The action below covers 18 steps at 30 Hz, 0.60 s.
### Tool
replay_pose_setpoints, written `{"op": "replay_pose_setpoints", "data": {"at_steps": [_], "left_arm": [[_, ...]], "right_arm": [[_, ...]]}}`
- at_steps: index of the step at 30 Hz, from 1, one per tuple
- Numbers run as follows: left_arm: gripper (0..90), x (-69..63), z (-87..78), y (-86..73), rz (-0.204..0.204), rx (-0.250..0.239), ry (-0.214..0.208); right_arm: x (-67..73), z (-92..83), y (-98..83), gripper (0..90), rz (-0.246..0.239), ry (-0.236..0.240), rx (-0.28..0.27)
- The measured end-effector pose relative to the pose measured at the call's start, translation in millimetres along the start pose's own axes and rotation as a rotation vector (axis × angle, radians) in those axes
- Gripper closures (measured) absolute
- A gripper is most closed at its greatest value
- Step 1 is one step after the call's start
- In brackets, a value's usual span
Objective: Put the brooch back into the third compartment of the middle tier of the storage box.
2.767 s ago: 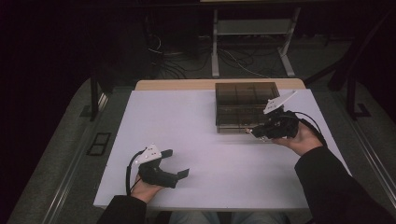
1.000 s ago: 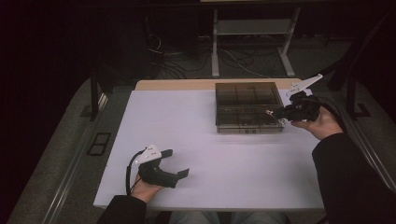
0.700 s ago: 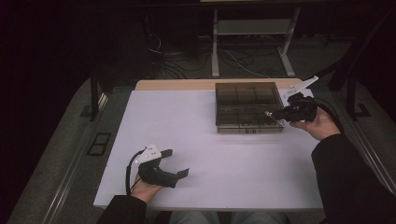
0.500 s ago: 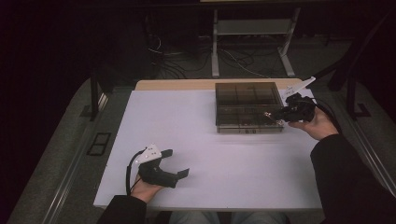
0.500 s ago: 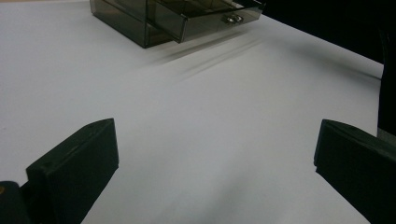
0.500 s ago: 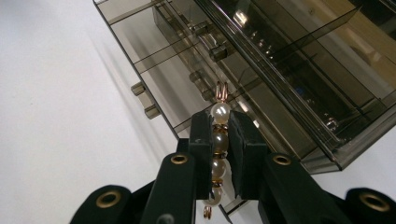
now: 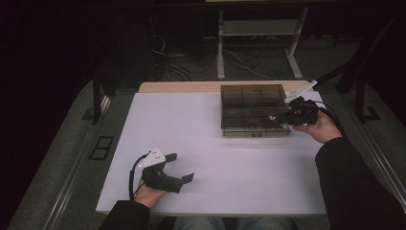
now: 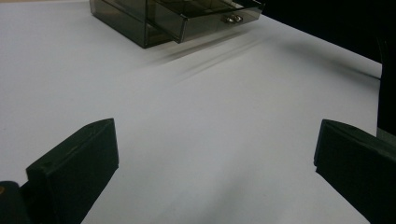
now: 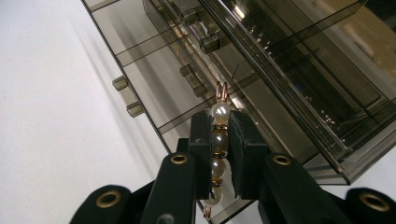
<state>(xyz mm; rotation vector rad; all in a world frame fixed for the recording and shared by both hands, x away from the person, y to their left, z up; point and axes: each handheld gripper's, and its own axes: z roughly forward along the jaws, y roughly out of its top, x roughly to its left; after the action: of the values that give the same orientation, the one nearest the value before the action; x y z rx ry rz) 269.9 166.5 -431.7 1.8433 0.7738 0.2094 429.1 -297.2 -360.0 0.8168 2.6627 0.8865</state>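
A smoky clear drawer box (image 7: pixel 253 108) stands at the table's far right, with its lower drawer (image 9: pixel 154 70) pulled out toward the front. My right gripper (image 7: pixel 282 119) hovers at the box's right front corner, shut on a string of pearl beads (image 9: pixel 218 140) with a copper loop at its tip. The beads hang over the open drawer's right end. My left gripper (image 7: pixel 184 167) rests near the front left of the table, open, with bare tabletop between its black fingers (image 8: pixel 74 163). The box (image 8: pixel 173 18) shows far ahead of it.
The white table (image 7: pixel 201 143) is bare around the left gripper and across its middle. A wooden strip runs along the far edge. Behind the table stand a metal frame and loose cables on the floor. A dark sleeve (image 7: pixel 354 187) crosses the right front corner.
The right gripper rose from the table in front of the box to its right side, then edged left and down over the open drawer. The left gripper stayed put.
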Motion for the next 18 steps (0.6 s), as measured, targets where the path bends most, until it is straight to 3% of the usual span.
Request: {"op": "replay_pose_setpoints", "data": {"at_steps": [18], "left_arm": [[0.0, -0.5, 0.7, -0.2, 0.016, 0.011, -0.003]], "right_arm": [[-6.6, 25.3, -2.1, 79.4, -0.012, -0.005, 0.049]]}}
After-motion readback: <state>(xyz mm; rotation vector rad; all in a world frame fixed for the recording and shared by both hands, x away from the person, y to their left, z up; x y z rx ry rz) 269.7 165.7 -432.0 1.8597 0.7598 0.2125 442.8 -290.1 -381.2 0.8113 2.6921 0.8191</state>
